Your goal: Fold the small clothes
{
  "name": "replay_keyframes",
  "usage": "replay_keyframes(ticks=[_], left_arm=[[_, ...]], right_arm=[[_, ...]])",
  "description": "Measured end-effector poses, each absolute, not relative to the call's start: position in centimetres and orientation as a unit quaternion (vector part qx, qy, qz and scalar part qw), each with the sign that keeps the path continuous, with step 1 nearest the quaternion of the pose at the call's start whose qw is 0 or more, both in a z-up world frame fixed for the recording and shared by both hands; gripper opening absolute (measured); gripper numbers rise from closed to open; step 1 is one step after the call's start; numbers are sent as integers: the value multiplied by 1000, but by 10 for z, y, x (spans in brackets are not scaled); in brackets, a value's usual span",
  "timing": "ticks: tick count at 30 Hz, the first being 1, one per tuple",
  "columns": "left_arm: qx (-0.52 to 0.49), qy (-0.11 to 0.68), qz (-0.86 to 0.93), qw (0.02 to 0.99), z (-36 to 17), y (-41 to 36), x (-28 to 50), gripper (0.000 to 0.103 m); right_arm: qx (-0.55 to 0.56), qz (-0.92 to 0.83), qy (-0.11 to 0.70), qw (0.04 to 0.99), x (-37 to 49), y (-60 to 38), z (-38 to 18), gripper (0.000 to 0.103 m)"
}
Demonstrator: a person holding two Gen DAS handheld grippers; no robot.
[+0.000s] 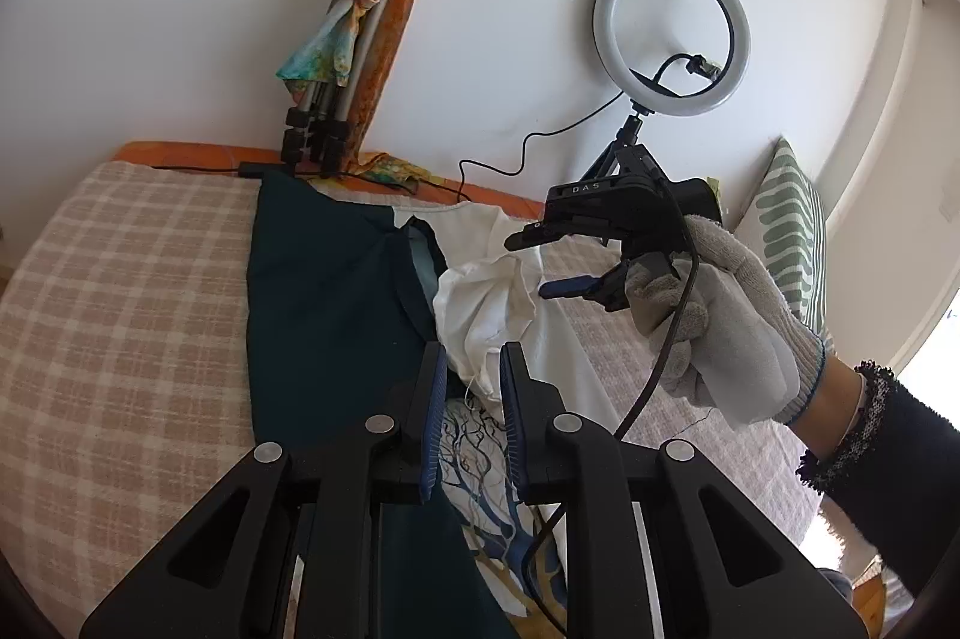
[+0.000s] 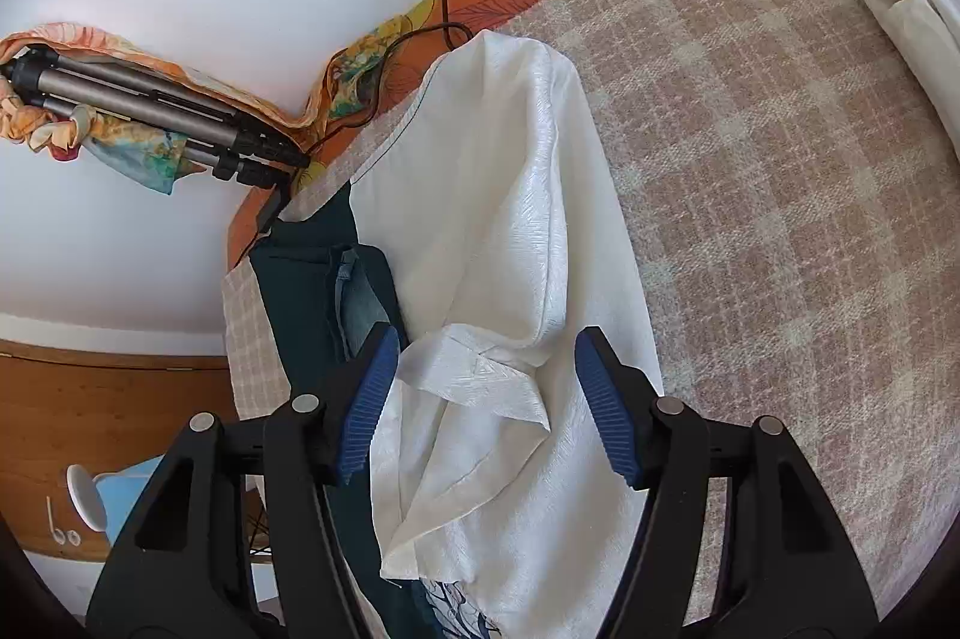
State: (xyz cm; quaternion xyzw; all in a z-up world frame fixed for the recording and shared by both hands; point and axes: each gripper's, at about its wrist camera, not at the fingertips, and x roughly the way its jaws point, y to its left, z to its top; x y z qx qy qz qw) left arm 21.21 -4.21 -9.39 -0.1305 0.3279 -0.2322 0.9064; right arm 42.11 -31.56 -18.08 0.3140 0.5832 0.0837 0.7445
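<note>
Left wrist: gloved hand [image 1: 720, 315] around right tool [image 1: 534, 261].

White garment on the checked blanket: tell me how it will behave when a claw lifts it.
The white garment probably goes floppy: it already lies in soft folds and creases. It looks thin, so likely light. One pinched edge would probably leave the rest dragging over the checked blanket.
</note>
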Motion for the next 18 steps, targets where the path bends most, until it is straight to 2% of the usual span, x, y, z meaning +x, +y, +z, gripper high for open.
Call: replay_keyframes(ticks=[1, 3, 6, 9, 18], left_arm=[[-131, 327, -234, 906, -94, -42, 212, 16], [-131, 326, -234, 907, -93, -40, 213, 16], [-144, 327, -232, 905, -94, -35, 215, 16], [-162, 327, -229, 903, -94, -27, 217, 16], [-170, 320, -222, 905, -89, -18, 214, 16]], right_arm=[[310, 85, 586, 743, 423, -314, -182, 62], [300, 92, 591, 743, 426, -310, -182, 41], [290, 106, 600, 738, 429, -303, -181, 16], [268, 113, 594, 750, 429, -297, -171, 10], [272, 141, 565, 766, 453, -281, -140, 9]])
